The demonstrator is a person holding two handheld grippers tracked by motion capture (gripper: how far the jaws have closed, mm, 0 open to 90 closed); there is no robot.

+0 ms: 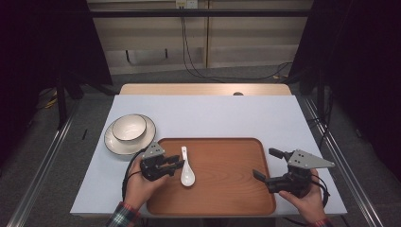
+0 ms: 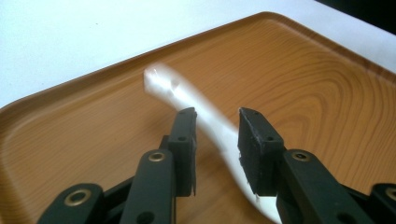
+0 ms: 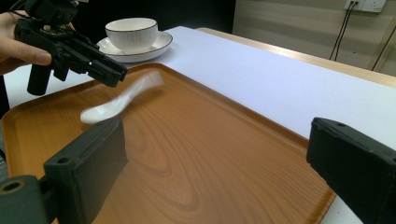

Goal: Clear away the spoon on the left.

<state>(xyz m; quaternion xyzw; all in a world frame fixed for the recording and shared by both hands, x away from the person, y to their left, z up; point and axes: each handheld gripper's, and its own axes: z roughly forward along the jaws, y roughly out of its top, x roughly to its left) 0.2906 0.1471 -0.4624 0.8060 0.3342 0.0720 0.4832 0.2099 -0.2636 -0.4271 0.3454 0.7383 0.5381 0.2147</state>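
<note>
Straddling the white spoon's handle, the left gripper has its jaws apart, neither clearly pressing it. The spoon lies on the wooden tray, its outline blurred, its bowl cut off behind the jaws. The right gripper hangs wide open over the tray's right edge, holding nothing.

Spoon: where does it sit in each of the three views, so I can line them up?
High view: spoon lies on the tray's left part, beside the left gripper.
Left gripper view: spoon runs between the jaws, blurred.
Right gripper view: spoon at upper left, under the left gripper.
Shared landmark: the wooden tray.
</note>
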